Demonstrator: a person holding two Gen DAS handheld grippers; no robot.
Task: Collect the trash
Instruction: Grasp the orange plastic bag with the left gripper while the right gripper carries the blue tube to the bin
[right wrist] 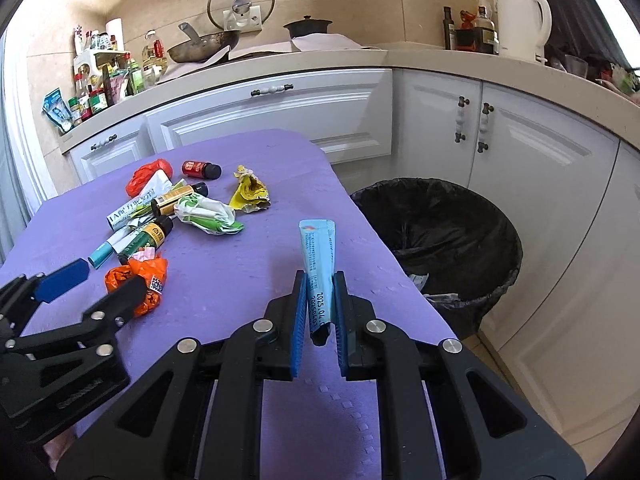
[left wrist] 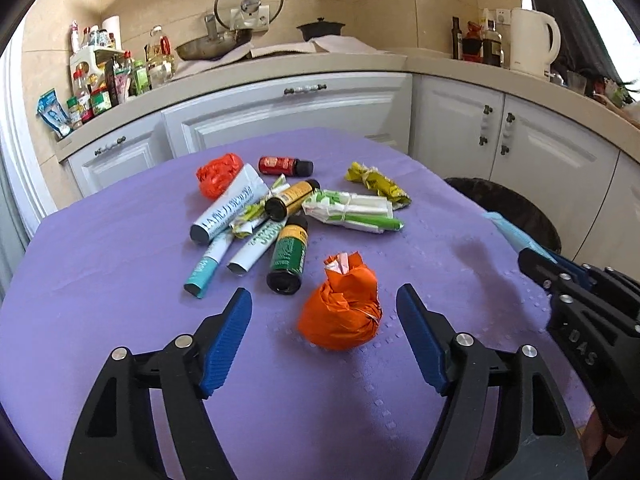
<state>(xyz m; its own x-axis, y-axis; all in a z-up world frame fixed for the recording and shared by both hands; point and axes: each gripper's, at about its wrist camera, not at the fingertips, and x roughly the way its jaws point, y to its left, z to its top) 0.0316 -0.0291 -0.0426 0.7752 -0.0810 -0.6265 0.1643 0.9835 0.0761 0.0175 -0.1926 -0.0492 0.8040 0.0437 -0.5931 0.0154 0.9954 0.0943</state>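
My left gripper (left wrist: 324, 300) is open, its jaws either side of a crumpled orange wrapper (left wrist: 340, 316) on the purple table (left wrist: 100, 264), not touching it. My right gripper (right wrist: 320, 276) is shut on a light blue tube (right wrist: 318, 252) and holds it upright above the table's right edge, left of the black-lined trash bin (right wrist: 440, 240). A pile of trash lies mid-table: a white tube (left wrist: 230, 210), small bottles (left wrist: 288, 256), a green-white wrapper (left wrist: 352, 212), a yellow wrapper (left wrist: 378, 182), a red-orange bag (left wrist: 218, 174). The left gripper also shows in the right wrist view (right wrist: 96, 276).
White kitchen cabinets (right wrist: 280, 112) and a counter with a wok (right wrist: 204, 46), spice jars (right wrist: 100, 88) and a kettle (right wrist: 520, 24) stand behind the table. The bin holds some scraps (right wrist: 444, 298). Floor shows at the right of the bin.
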